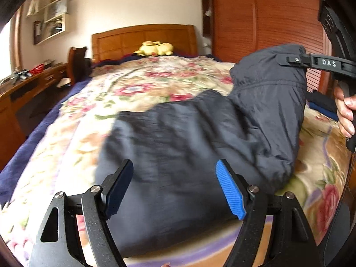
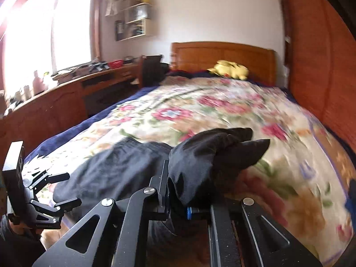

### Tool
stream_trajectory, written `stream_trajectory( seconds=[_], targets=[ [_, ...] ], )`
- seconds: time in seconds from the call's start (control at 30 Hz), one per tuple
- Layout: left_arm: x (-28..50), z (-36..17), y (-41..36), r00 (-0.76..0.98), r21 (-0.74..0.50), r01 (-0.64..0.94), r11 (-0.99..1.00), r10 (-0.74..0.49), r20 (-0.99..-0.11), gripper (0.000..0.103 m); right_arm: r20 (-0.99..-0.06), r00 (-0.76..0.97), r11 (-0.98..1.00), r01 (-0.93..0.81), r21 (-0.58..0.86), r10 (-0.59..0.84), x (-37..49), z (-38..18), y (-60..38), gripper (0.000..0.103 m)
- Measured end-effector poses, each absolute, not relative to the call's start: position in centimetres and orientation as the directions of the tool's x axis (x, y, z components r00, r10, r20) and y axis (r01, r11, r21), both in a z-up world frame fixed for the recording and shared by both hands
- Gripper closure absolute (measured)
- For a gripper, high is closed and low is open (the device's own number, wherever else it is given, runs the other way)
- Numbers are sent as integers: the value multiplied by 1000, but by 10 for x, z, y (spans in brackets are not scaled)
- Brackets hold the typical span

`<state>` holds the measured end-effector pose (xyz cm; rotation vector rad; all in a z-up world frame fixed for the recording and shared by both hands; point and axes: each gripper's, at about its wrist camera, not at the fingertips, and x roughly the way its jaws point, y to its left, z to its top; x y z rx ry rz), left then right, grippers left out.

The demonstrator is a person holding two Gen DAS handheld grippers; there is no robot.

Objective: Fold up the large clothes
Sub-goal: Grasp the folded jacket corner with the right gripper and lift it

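A dark grey jacket [image 1: 178,146] lay across the near part of a bed covered with a floral quilt [image 1: 138,84]. Most of the garment rested flat on the quilt, while its right-hand portion was lifted clear of the bed and hung in a bunched fold.

The left gripper [image 1: 174,189] hovered just above the near part of the jacket with its jaws spread wide, one blue ribbed pad [image 1: 231,193] showing on the right finger. Nothing sat between its fingers, and whether they touched the cloth below could not be told.

The right gripper [image 2: 178,191] was clamped tight on a gathered wad of the jacket [image 2: 209,160], the fabric bulging out past the fingertips and hiding most of the pads. In the left wrist view that same gripper [image 1: 293,59] appeared at the right, high above the quilt, pinching the top of the raised fold, with the person's hand [image 1: 346,113] wrapped around its handle.

At the far end of the bed stood a wooden headboard [image 1: 144,40], and a yellow plush toy [image 1: 155,49] lay against it. A wooden wardrobe [image 1: 262,17] ran along the right side. On the left a wooden desk [image 2: 66,89] stood under a bright window [image 2: 44,31], with wall shelves [image 2: 135,17] above it. Both views were blurred in places.
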<state>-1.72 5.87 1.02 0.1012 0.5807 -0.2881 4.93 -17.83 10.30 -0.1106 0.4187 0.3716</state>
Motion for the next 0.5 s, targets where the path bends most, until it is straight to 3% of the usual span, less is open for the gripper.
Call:
stream_trajectory(
  seconds=[0.33,0.5],
  targets=[
    [-33,10,150,839,-25,105,994,-102,-534,25,-434,740,805,-591,-53,514,63,94,-52,95],
    [-33,6,176,842,-47,42,998,-61,-536,25,-500,629,716,-698,-25,596,52,64,-11,96]
  ],
)
